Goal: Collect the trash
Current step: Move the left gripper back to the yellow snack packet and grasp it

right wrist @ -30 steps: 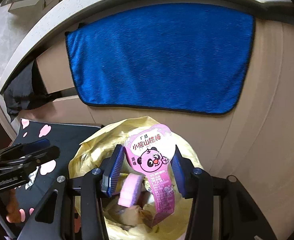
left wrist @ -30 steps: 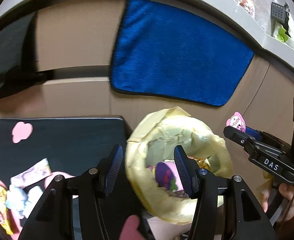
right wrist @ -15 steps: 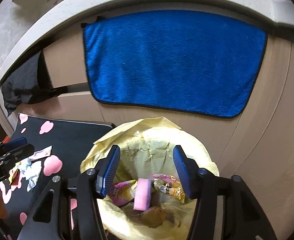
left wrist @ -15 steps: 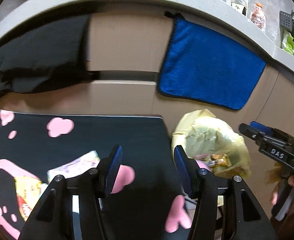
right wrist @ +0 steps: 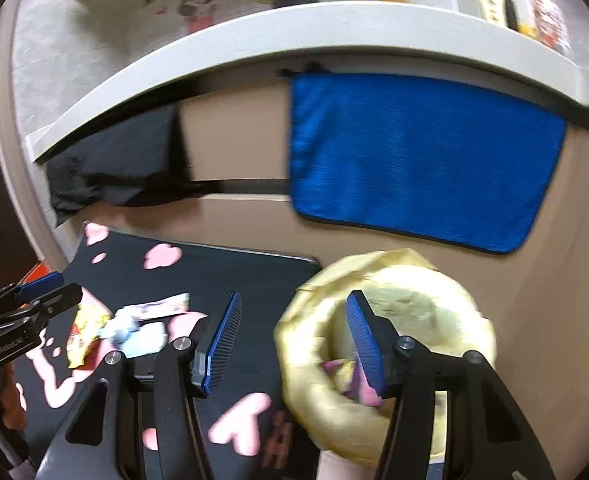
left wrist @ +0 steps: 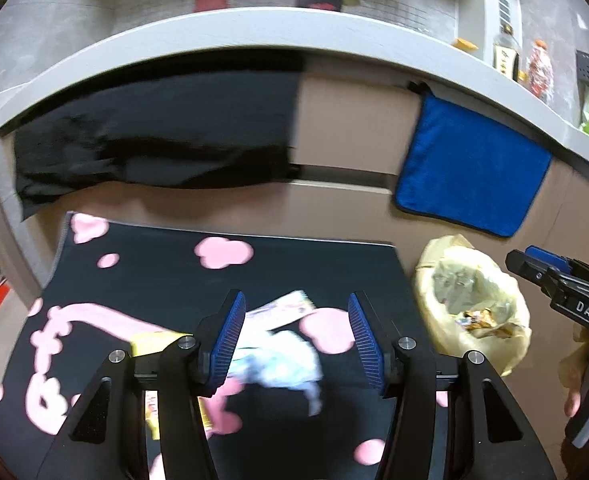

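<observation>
Yellow-lined bin [right wrist: 390, 320] now holds the pink wrapper — right gripper [right wrist: 292, 340] jaws, just opened, stand empty; left gripper [left wrist: 294, 336], half-open and empty, has swung over mat [left wrist: 166, 264] toward crumpled wrappers [left wrist: 278, 360].

Motion blur smears the pale crumpled wrapper [left wrist: 278, 364] between the left tool's [left wrist: 294, 340] fingers. That tool's left finger hides part of the yellow packet [left wrist: 154, 340]. Trash inside the yellow bin bag [right wrist: 386, 280] is blurred beyond telling.
</observation>
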`<action>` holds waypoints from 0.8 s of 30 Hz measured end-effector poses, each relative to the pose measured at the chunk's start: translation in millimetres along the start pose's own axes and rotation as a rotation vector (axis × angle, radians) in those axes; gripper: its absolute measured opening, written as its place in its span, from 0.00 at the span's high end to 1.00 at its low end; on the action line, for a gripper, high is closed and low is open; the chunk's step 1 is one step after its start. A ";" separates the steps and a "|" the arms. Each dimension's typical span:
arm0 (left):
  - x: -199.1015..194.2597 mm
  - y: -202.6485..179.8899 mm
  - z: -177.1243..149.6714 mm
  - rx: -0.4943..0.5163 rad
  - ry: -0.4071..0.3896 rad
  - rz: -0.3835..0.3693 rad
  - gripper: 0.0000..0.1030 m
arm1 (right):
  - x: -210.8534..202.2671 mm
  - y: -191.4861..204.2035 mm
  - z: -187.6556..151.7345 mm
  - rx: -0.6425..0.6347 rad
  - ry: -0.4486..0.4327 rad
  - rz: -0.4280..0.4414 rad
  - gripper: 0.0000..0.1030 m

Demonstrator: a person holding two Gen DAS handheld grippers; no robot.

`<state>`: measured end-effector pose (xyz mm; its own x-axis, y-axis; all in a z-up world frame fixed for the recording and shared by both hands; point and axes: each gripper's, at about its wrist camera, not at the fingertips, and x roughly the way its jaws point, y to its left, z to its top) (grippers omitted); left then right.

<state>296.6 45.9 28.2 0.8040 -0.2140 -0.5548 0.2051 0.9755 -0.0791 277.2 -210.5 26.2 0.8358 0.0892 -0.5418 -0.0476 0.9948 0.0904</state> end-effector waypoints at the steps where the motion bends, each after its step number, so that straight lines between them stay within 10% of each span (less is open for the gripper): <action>1: -3.3 5.2 -1.1 -0.005 -0.005 0.010 0.47 | -0.1 10.4 0.5 -0.013 -0.001 0.009 0.49; 24: -4.1 180.7 -61.6 -0.408 0.134 0.059 0.47 | 33.2 142.4 -7.8 -0.164 0.072 0.137 0.49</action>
<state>295.9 226.2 -34.9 0.7225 -0.1752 -0.6688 -0.0985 0.9314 -0.3503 293.9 -65.5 14.6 0.7747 0.2218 -0.5922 -0.2513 0.9673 0.0336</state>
